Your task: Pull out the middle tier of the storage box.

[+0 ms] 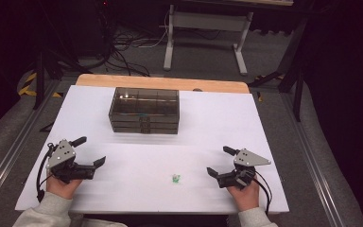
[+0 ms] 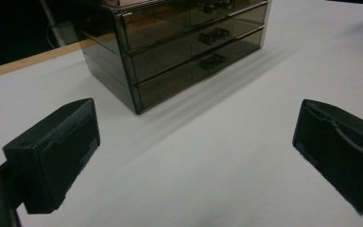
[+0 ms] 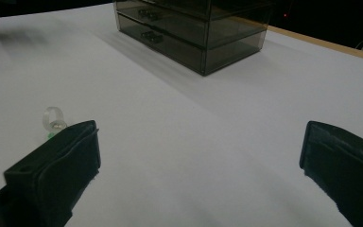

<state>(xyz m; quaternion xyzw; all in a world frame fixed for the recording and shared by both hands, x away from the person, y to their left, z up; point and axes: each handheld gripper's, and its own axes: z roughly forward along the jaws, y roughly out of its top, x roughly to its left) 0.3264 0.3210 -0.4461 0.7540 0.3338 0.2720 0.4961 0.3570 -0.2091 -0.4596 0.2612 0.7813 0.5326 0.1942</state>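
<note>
A smoky transparent chest of three drawers stands at the back middle of the white table, all drawers closed. A small clear ring with a green bit lies near the front middle. My left gripper rests at the front left, open, nothing between its jaws. My right gripper rests at the front right, open and empty, with the ring just to its left.
A wooden strip edges the table's far side. Behind it on the floor are a white desk frame and tangled cables. Metal rails run along both sides of the table.
</note>
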